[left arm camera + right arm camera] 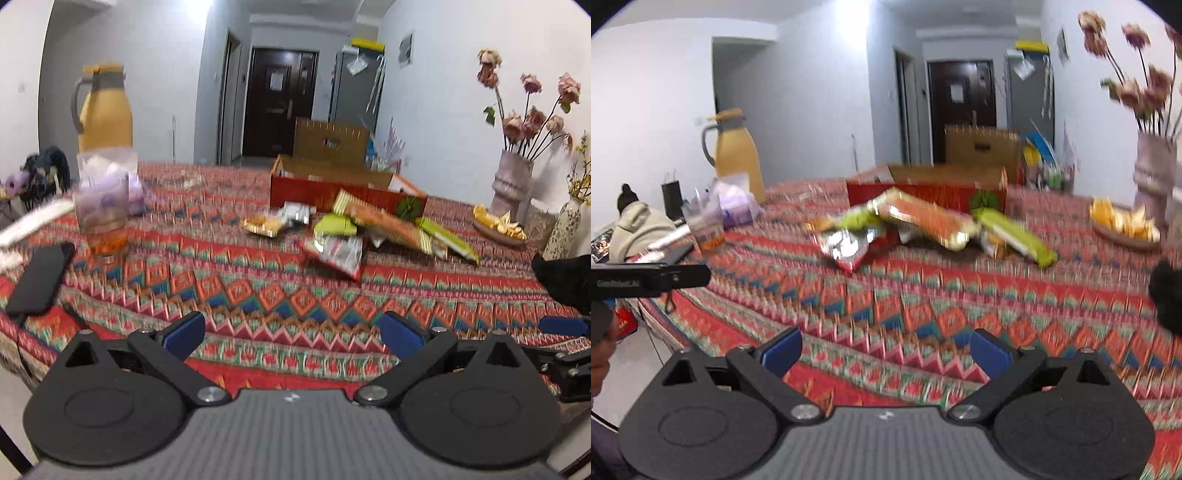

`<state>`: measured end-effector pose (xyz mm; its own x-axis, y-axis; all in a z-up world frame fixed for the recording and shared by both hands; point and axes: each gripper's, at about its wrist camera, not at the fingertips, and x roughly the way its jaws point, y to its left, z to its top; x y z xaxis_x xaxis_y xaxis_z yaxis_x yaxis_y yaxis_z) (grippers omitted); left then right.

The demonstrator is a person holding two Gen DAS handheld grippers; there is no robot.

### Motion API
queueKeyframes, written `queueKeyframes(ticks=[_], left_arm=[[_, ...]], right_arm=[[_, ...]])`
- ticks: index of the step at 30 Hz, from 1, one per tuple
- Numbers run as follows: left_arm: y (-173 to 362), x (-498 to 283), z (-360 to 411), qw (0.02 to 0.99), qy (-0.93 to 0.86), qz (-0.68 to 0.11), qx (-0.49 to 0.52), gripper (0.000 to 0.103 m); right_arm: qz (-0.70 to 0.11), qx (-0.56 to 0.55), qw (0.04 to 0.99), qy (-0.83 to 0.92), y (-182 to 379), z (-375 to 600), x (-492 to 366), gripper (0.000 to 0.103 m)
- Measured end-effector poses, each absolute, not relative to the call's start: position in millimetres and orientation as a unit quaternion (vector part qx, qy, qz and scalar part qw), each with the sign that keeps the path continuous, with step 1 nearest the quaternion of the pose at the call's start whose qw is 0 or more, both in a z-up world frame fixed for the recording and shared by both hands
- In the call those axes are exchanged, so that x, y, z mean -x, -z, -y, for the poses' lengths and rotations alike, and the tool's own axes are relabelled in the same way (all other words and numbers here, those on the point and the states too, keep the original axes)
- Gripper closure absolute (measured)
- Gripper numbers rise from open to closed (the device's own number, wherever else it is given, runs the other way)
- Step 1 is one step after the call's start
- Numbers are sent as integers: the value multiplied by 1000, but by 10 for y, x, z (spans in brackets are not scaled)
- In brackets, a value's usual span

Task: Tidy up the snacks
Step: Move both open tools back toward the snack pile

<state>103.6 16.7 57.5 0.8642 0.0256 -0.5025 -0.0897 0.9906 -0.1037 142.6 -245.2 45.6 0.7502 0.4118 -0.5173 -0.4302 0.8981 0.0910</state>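
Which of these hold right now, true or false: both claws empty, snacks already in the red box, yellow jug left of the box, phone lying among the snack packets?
1. Both the left claw and the right claw are open and empty. True.
2. The snack packets are inside the red box. False: they lie on the tablecloth in front of it.
3. The yellow jug stands left of the box. True.
4. The phone lies among the packets. False: it is far left, apart.

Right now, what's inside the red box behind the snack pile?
The red box stands open, flaps out. Only its plain brown inner walls show in both views. Its floor is hidden by the front wall and by the snack packets heaped against it, so contents can't be told.
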Motion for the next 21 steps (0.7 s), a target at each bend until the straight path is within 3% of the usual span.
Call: queueKeyframes(ticks=[21], left_arm=[[-409,-1443,-404,950,-23,-302,71,0]], right_arm=[[-297,21,933,-205,-351,2187,-1876,6]])
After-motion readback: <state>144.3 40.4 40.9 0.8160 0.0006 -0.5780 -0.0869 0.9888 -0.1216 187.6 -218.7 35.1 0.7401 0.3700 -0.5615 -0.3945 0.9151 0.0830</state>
